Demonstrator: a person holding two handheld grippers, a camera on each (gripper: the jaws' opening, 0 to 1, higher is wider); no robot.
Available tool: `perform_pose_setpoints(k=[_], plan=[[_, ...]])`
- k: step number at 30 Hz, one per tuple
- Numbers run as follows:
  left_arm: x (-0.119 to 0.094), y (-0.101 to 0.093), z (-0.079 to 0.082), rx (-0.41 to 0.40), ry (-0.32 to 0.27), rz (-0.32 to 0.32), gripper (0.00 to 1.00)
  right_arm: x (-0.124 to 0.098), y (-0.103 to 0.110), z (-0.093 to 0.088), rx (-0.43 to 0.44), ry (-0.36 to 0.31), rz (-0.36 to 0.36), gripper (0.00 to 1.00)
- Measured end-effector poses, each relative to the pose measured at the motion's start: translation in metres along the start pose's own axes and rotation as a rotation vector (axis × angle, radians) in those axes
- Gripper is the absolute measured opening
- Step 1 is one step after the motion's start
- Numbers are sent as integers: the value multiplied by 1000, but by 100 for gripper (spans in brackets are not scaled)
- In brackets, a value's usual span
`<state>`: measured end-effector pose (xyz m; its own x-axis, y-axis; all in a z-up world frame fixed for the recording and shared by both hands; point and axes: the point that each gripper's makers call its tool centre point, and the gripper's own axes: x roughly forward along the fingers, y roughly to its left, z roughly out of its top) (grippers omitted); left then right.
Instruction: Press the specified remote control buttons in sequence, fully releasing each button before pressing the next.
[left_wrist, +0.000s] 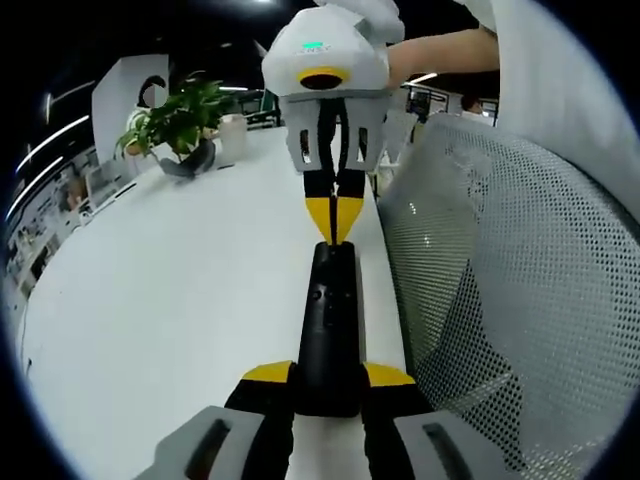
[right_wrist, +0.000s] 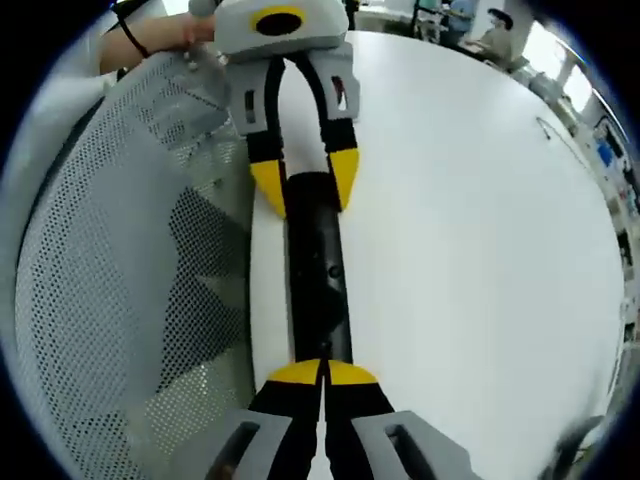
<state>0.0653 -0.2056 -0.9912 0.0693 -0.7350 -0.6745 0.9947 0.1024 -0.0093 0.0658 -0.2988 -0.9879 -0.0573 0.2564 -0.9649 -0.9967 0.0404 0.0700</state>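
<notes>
- the black remote control (left_wrist: 328, 330) lay near the desk (left_wrist: 170, 300) edge, in the lower centre of the left gripper view, right beside a grey mesh chair back (left_wrist: 520, 280) that filled the right side of that view.
- the left tool (left_wrist: 328, 375) pinched the near end of the remote, one yellow tip on each side of it; in the right gripper view it sat at upper centre (right_wrist: 305, 185), gripping the far end.
- the right tool (right_wrist: 323, 372) had its yellow tips pressed together, resting on or just over the remote's (right_wrist: 318, 280) near end; from the left gripper view it showed at upper centre (left_wrist: 335, 215), tips at the far end.
- progress, as a judgement: the remote was steadied and a press looked underway or about to start; which button in the sequence could not be told, and no sign of a final state showed.
- the remote's long axis ran straight between the two tools, roughly along the desk edge, button face up; small buttons (left_wrist: 316, 296) showed on it.
- a potted plant (left_wrist: 180, 125) stood at the upper left, well apart.
</notes>
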Motion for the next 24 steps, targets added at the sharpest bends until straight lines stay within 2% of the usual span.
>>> perform_pose_setpoints(k=[1,2,7,10,13,15,18,20,21,22,23,24], plan=[[0,0,0,-3,-2,1,24,0,0,0,19,1,-8,0],[0,1,0,-6,-5,4,24,0,-1,0,87,2,-21,0],[1,2,0,-25,-5,22,25,0,-2,0,118,-3,-53,0],[1,3,0,-31,-25,20,25,0,-4,0,236,-16,-29,0],[1,3,0,-33,-28,17,25,0,-6,-1,231,-14,-25,0],[1,3,2,-33,-19,20,25,0,-3,-2,206,-38,-47,0],[1,3,2,-34,-24,22,25,0,-3,-2,222,-72,-84,0],[2,3,2,-31,-28,21,25,1,-4,-1,205,-56,-116,0],[2,3,2,-28,-27,21,25,1,-6,-1,149,-24,-157,0],[2,3,3,-21,-22,22,25,1,-5,-1,135,-11,-163,0],[3,3,4,-12,-6,27,25,3,-5,0,160,22,-164,0],[3,3,4,-17,6,32,25,3,-5,0,168,28,-165,0]])
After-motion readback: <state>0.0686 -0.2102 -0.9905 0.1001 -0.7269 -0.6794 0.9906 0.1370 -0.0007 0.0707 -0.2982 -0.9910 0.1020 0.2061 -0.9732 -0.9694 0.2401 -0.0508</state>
